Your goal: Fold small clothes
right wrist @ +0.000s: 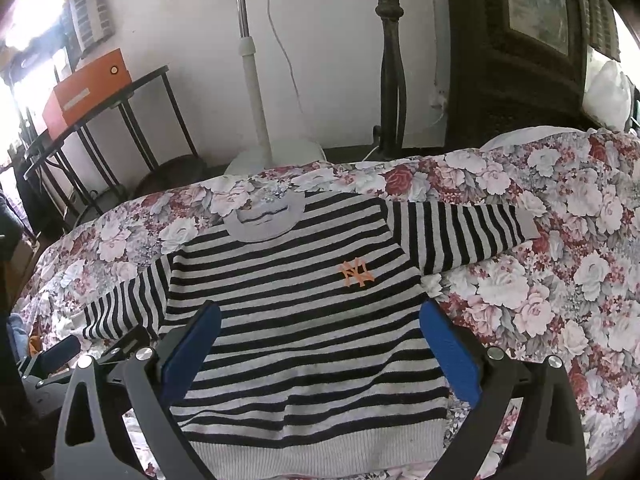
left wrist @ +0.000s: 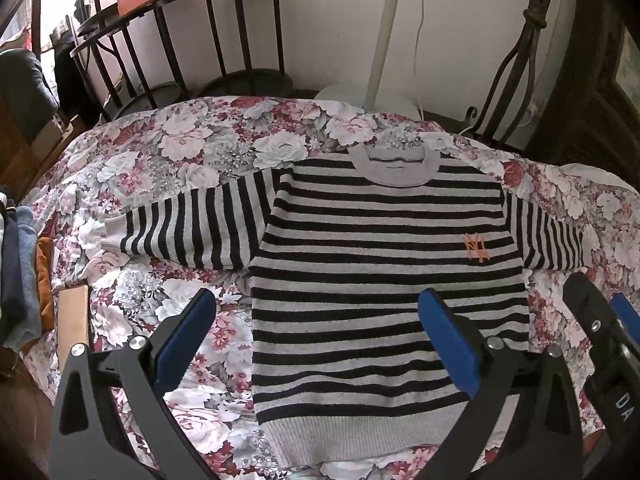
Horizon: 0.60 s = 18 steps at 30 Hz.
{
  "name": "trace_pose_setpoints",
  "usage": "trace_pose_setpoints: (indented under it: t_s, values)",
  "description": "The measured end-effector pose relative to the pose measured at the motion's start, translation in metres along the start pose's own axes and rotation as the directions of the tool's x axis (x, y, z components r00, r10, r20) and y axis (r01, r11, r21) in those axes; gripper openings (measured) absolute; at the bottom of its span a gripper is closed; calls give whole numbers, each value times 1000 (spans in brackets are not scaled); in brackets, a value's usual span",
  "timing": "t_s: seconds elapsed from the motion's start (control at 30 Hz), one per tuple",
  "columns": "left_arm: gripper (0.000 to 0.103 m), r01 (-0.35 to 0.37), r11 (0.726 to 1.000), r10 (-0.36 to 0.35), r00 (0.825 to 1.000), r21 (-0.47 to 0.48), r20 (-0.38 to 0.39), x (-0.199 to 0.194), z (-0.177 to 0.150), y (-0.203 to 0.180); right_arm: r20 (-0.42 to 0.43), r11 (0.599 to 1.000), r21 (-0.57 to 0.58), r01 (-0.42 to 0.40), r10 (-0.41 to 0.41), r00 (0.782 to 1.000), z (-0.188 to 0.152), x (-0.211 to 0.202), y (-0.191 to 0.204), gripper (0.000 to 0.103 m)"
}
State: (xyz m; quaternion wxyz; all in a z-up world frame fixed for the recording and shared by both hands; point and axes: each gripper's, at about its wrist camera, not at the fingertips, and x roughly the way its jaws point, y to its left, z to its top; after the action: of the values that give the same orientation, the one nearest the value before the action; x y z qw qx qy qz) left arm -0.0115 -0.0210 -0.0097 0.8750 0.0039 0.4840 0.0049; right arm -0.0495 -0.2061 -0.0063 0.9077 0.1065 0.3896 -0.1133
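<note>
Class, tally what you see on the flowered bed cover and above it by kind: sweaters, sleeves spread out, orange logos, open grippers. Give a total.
Striped sweater: 1
Spread sleeves: 2
Orange logo: 1
Open grippers, left gripper and right gripper: 2
Total: 6

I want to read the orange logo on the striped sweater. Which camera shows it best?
The right wrist view: the orange logo sits near the picture's centre on the striped sweater, large and unobstructed. In the left wrist view the logo appears smaller, off toward the right side.
</note>
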Motion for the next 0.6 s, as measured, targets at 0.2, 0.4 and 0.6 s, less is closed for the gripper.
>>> trace_pose_setpoints:
  t_s: [0.2, 0.4, 0.6]
  values:
    - [99, 0, 1000, 0, 1000, -1, 0, 0, 0, 1, 2, 1000, 0, -1, 1, 1000, 0, 0, 0, 100]
    - [99, 1, 1000, -1, 1000, -1, -1, 1, 0, 1, 1, 1000, 0, -5, 5, 1000, 1, 0, 0, 100]
    - [99, 3, 1000, -3, 1000, 0, -2, 1, -1, 1, 3, 1000, -1, -2, 2, 1000, 2, 0, 0, 100]
